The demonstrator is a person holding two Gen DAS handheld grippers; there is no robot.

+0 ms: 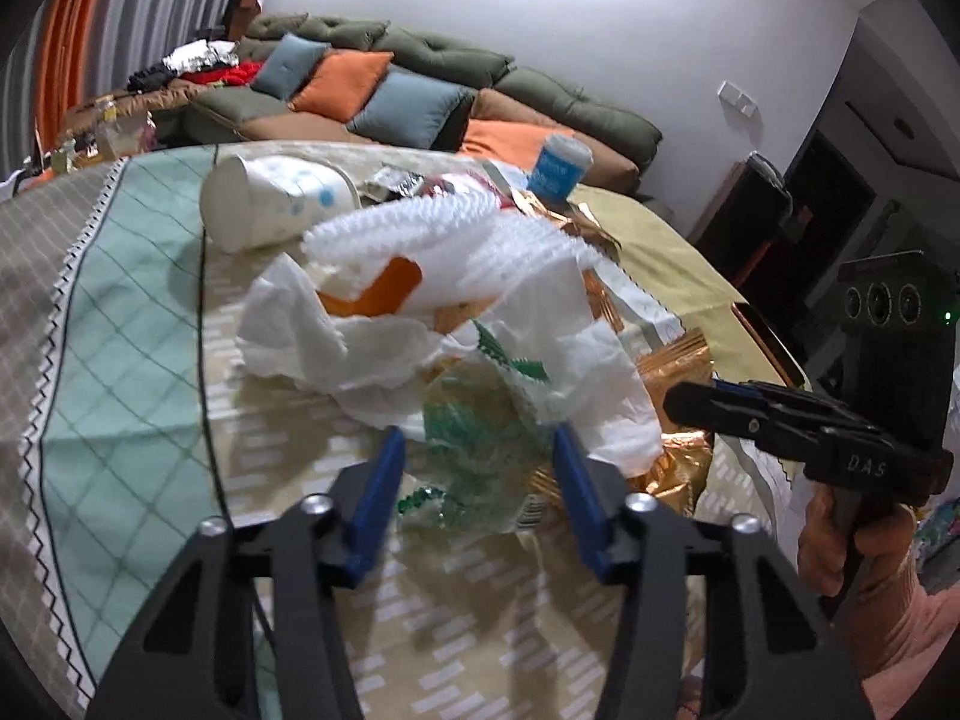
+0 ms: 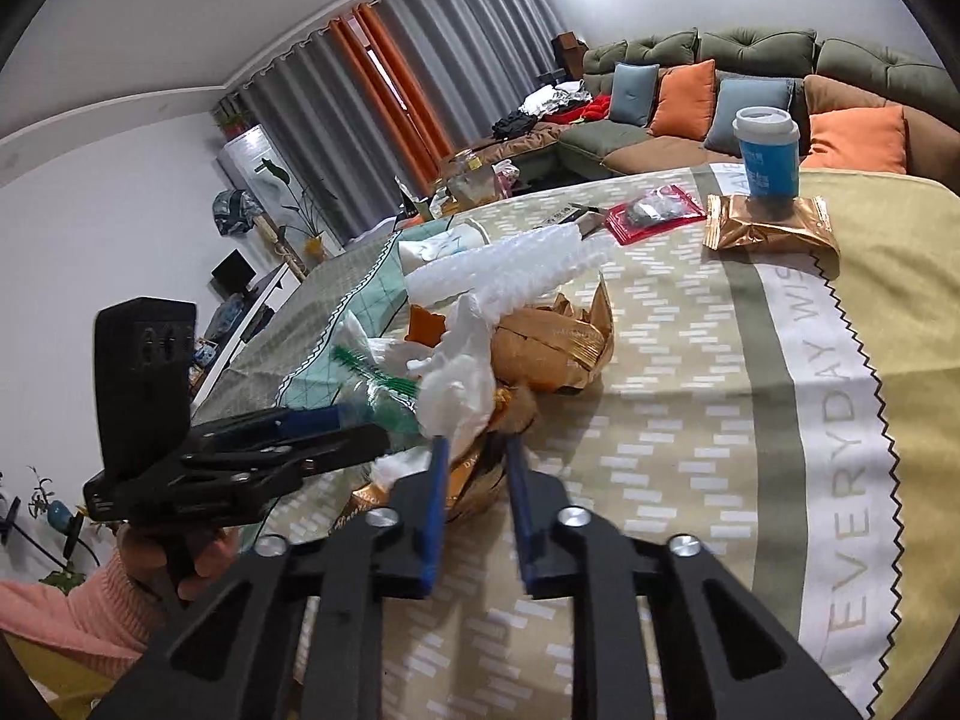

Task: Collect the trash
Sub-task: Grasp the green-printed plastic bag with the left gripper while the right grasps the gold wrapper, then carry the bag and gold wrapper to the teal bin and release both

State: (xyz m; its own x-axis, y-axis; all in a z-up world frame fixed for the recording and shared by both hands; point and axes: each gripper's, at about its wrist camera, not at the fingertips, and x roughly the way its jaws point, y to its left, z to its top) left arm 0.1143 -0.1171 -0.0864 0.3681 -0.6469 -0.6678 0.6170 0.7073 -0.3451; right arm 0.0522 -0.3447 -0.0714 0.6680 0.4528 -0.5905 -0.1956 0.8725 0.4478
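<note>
A heap of trash sits mid-table on the patterned tablecloth [image 2: 690, 372]: white tissue [image 1: 384, 336], a ribbed white foam sleeve [image 1: 456, 240], an orange scrap [image 1: 384, 288], gold wrappers [image 2: 558, 336] and a clear plastic bag with green print [image 1: 480, 438]. The left gripper [image 1: 474, 456] reaches into the heap's near edge, its blue fingers half closed on either side of the plastic bag, apparently pinching it. The right gripper [image 2: 474, 450] comes in from about three o'clock in the left wrist view, its jaws narrowed on gold wrapper and tissue; a firm grip cannot be told. Beyond the heap, at eleven o'clock, a white paper cup [image 1: 276, 204] lies on its side. At one o'clock a blue lidded cup [image 2: 768, 150] stands upright on a gold packet [image 2: 774, 228], with a red packet [image 2: 654, 213] beside it. A sofa with cushions [image 2: 750, 78] lies behind.
</note>
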